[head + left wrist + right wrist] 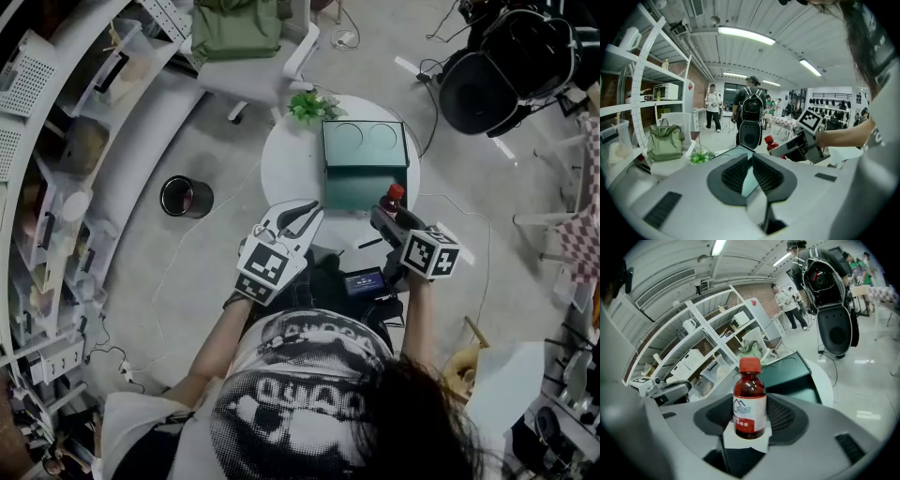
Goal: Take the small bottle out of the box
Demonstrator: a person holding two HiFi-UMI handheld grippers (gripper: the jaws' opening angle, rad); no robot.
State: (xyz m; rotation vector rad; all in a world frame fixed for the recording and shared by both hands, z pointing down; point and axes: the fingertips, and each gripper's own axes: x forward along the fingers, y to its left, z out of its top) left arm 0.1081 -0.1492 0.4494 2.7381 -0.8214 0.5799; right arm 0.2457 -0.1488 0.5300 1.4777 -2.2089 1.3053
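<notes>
Where the ribbed black pads [780, 415] of the right gripper [750, 417] press in from both sides, they clamp the lower body of the small brown bottle [750, 397] with a red cap and a white label. The bottle stands upright, and its shoulder and cap rise clear above the jaws. It is out of the dark green box [356, 192]. In the head view it sits at the box's near right corner, and in the right gripper view the box lies behind it with a gap between them.

The left gripper [751, 159] has its ribbed pads [734, 173] drawn together at the tips with nothing gripped. Only a thin sliver of the box shows through the slit lower down. This gripper hangs over the near rim of the round white table [286, 164], just left of the box's front wall and not touching it.

The box fills the middle of the table, and its lid [366, 141], which has two ring shapes on it, is folded back toward the far edge. A bare strip of tabletop runs along the box's left side. A small green leafy plant [309, 105] sits at the far rim beside the lid's left corner.

Beyond the table, pale floor lies open to the left as far as a round black bin [186, 197]. White shelving [56, 141] closes that side. A white chair carrying an olive green bag [239, 28] stands past the plant. Thin cables trail over the floor on the right.
</notes>
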